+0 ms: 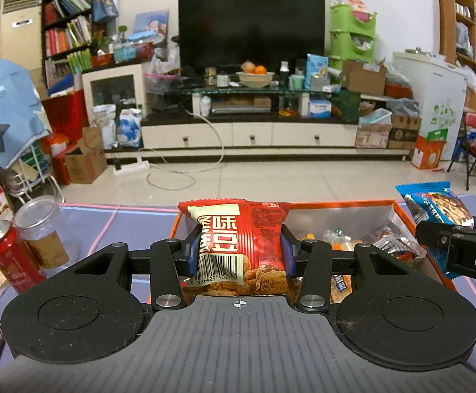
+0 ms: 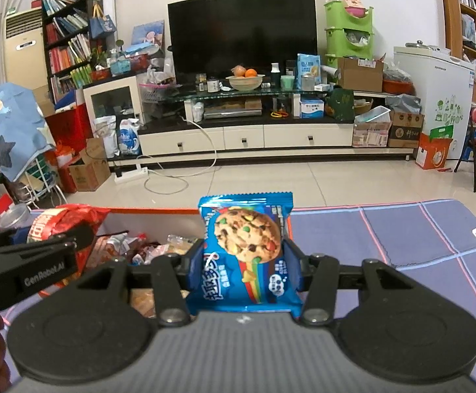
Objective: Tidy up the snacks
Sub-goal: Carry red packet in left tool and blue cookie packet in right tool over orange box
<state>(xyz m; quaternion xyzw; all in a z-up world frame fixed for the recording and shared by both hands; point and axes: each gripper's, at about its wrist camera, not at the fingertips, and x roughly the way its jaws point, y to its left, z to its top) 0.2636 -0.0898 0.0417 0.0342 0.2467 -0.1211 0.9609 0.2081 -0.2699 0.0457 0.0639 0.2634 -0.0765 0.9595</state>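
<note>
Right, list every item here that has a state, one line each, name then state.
left gripper: shut on the red snack packet
red snack packet: sealed, held upright above the box
right gripper: shut on the blue cookie packet
blue cookie packet: sealed, held upright
orange box: open, snacks inside
red can: upright, whether opened unclear
clear jar: upright, partly filled
television: off
</note>
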